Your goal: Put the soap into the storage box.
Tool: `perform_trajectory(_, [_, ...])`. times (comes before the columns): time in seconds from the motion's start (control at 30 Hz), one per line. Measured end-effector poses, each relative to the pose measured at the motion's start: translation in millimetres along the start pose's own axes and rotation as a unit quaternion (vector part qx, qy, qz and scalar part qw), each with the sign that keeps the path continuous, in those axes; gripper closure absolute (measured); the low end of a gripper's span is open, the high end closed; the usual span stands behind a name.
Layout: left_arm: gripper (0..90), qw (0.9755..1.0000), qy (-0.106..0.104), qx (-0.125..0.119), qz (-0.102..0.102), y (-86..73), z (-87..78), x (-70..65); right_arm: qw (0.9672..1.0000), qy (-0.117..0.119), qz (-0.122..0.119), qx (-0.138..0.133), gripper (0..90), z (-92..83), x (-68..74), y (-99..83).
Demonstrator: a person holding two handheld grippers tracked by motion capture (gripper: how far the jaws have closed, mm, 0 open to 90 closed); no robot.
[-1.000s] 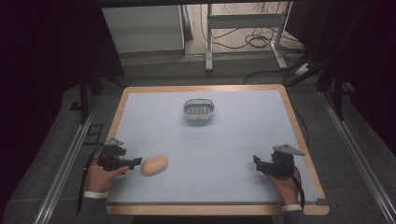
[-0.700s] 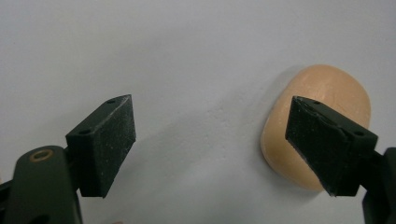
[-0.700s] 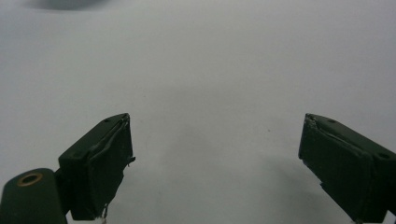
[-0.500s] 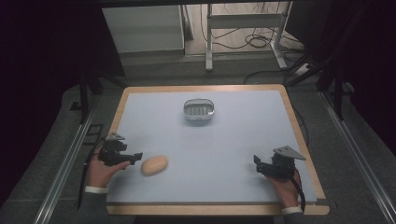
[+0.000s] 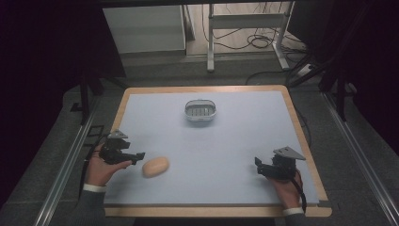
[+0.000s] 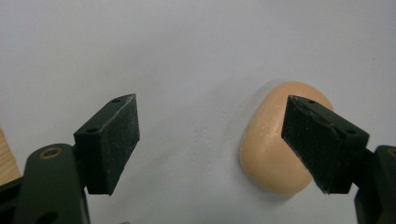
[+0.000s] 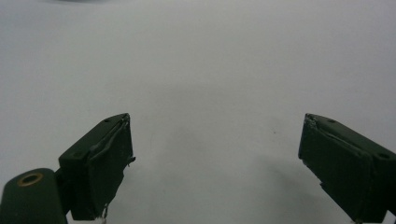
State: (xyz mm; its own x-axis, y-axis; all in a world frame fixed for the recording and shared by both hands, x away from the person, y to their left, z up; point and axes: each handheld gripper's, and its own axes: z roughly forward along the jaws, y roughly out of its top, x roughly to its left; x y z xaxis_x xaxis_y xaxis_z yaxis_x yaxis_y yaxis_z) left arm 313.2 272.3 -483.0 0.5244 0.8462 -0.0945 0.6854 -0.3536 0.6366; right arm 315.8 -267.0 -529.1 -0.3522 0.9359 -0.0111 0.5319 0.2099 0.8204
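A pale blue counter point(image 5: 226, 141) with a wooden rim carries a small oval metal basket point(image 5: 200, 111) toward its far middle and a tan, smooth, rounded lump, something like a potato or bread roll point(image 5: 155, 166), near the front left. The left claw point(image 5: 136, 156), held in the person's left hand point(image 5: 101, 167), sits just beside the lump at the counter's left edge, its jaws spread wide and gripping nothing. In the left gripper view the lump point(image 6: 280, 140) lies on the counter partly behind the right-hand jaw, apart from the other jaw. The right claw point(image 5: 259, 165), held in the right hand point(image 5: 287, 188), rests near the front right, well apart from the lump. In the right gripper view its jaws stand wide apart over bare counter point(image 7: 210, 84).
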Motion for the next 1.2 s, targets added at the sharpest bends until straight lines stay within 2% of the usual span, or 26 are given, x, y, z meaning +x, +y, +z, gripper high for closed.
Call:
perform_trajectory(0.1, [18.9, 0.9999, -0.004, 0.003, 0.013, 4.6, -2.3, -4.0, 1.0, 0.0, -0.001, 0.002, 10.3, 0.3, 0.1, 0.1])
perform_trajectory(0.23, [18.8, 0.9999, 0.008, -0.006, 0.004, 8.3, -6.8, -5.4, 1.0, -0.002, -0.004, 0.004, 10.3, 0.5, 1.1, 0.4])
perform_trajectory(0.5, [19.0, 0.9999, 0.004, 0.001, 0.014, 13.6, -5.7, -9.2, 1.0, 0.003, 0.0, 0.008, 10.3, 1.3, 0.0, 0.6])
perform_trajectory(0.67, [19.0, 0.9994, -0.002, 0.013, 0.032, 18.4, -2.4, -18.6, 1.0, 0.003, 0.0, 0.008, 10.3, 1.3, 0.0, 0.6])
perform_trajectory(0.7, [19.0, 0.999, -0.004, 0.017, 0.042, 19.8, -1.1, -22.1, 1.0, 0.003, 0.0, 0.008, 10.2, 1.4, 0.0, 0.6])
perform_trajectory(0.77, [19.0, 0.9985, -0.006, 0.022, 0.049, 20.4, 0.8, -24.6, 1.0, 0.003, 0.0, 0.009, 10.3, 1.7, -0.1, 0.7])
perform_trajectory(1.0, [18.6, 0.9975, -0.011, 0.037, 0.059, 20.3, 9.3, -31.0, 1.0, 0.003, 0.0, 0.009, 10.2, 1.7, 0.0, 0.7])
perform_trajectory(1.2, [18.3, 0.9956, -0.017, 0.055, 0.074, 19.2, 18.4, -38.5, 1.0, 0.003, 0.0, 0.009, 10.2, 1.8, 0.0, 0.7])
